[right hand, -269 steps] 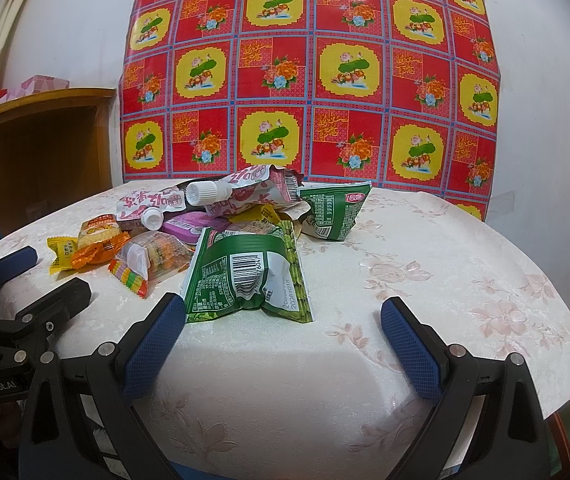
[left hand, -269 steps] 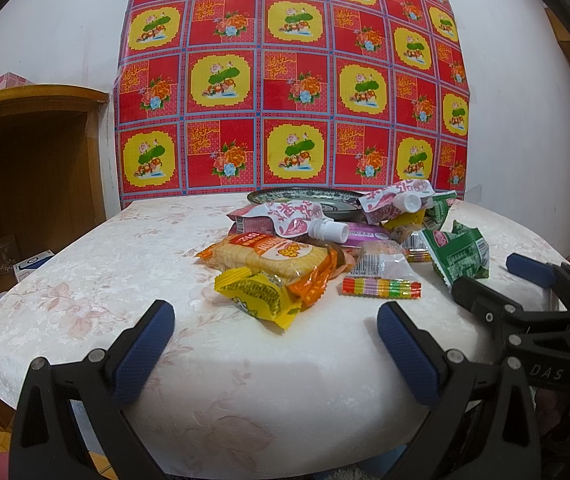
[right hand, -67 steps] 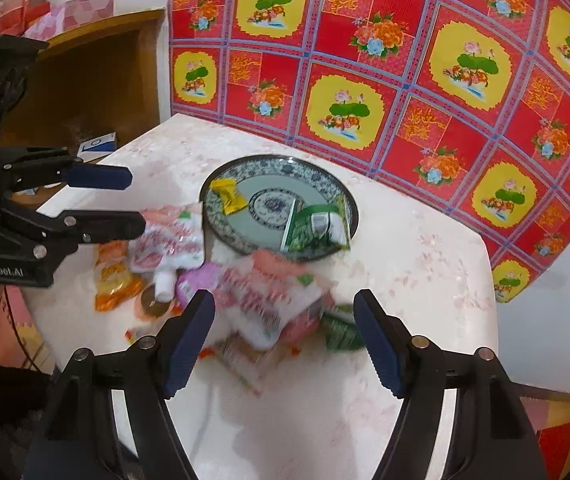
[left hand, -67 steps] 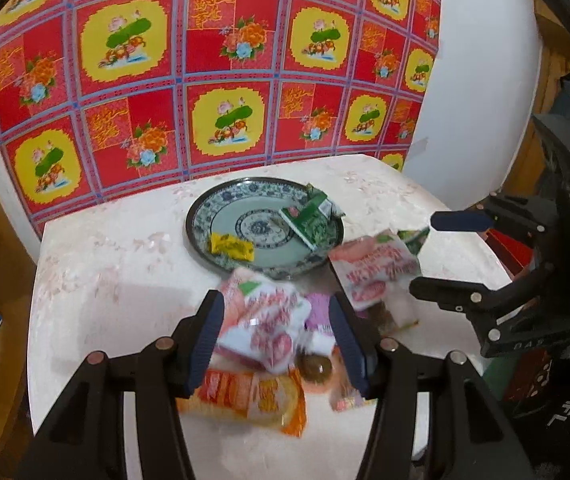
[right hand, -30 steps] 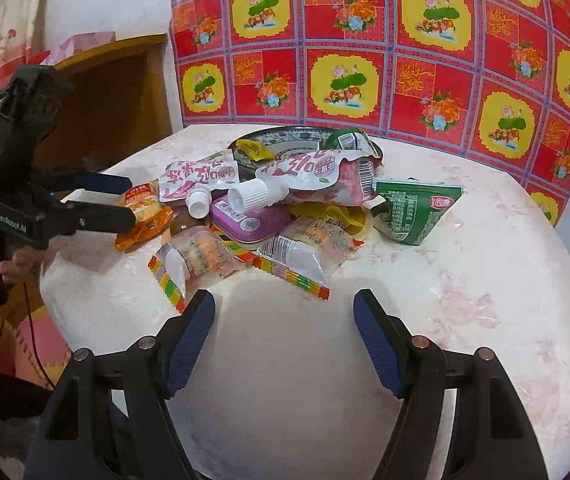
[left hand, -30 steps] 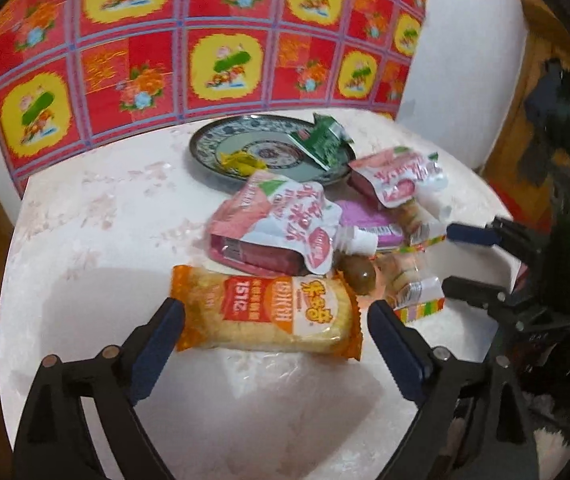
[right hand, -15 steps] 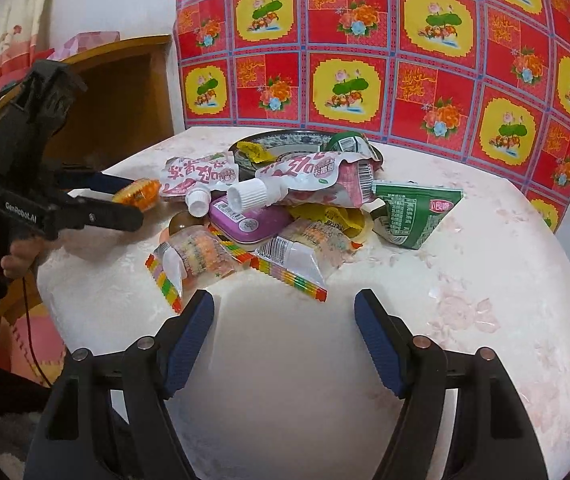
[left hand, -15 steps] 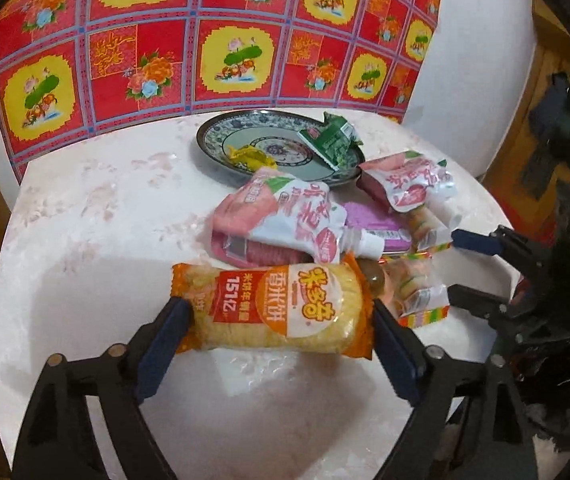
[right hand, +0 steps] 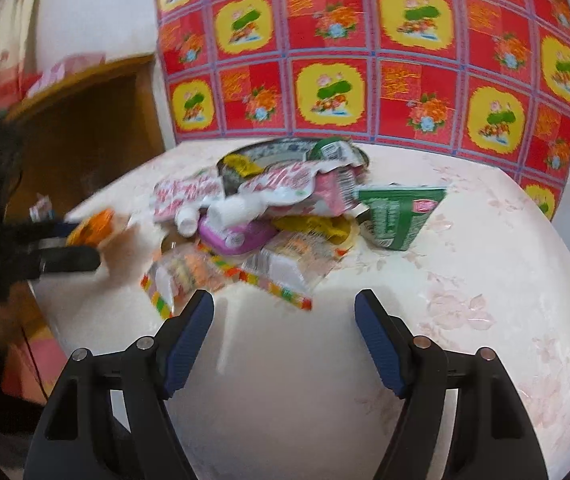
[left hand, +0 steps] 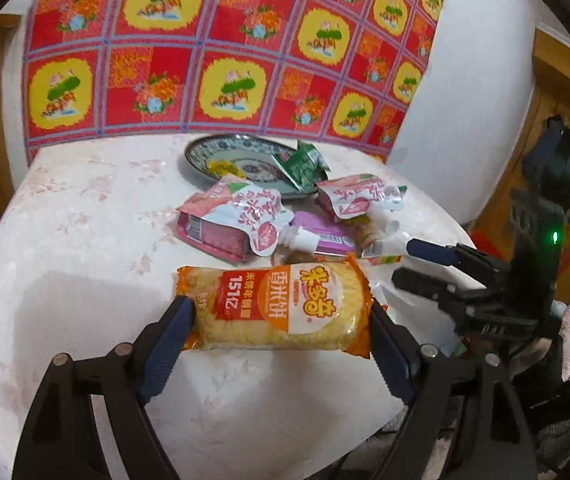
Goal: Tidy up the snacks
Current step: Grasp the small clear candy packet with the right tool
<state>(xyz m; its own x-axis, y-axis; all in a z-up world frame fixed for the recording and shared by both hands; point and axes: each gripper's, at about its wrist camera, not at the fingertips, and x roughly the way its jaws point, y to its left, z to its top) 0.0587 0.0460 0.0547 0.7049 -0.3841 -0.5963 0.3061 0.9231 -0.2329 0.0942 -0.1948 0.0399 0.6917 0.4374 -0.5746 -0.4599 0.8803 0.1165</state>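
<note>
My left gripper (left hand: 281, 336) is shut on an orange and yellow rice cracker pack (left hand: 275, 306) and holds it above the table; it also shows blurred in the right wrist view (right hand: 93, 230). Behind it lie two pink spout pouches (left hand: 231, 216) (left hand: 355, 198), a purple packet (left hand: 321, 234) and a patterned plate (left hand: 201, 156) holding a yellow snack (left hand: 223, 168) and a green packet (left hand: 301, 168). My right gripper (right hand: 285, 332) is open and empty over bare tablecloth, in front of the snack pile (right hand: 269, 216). A green packet (right hand: 399, 214) lies at the pile's right.
The round table has a pale floral cloth (right hand: 465, 320). A wooden cabinet (right hand: 85, 120) stands at the left. A red and yellow patterned sheet (right hand: 365, 48) covers the wall behind. The right gripper shows at the table's right edge in the left wrist view (left hand: 429, 268).
My left gripper has closed on the rice cracker pack and lifted it off the table. My right gripper has stayed open and moved a little closer to the pile.
</note>
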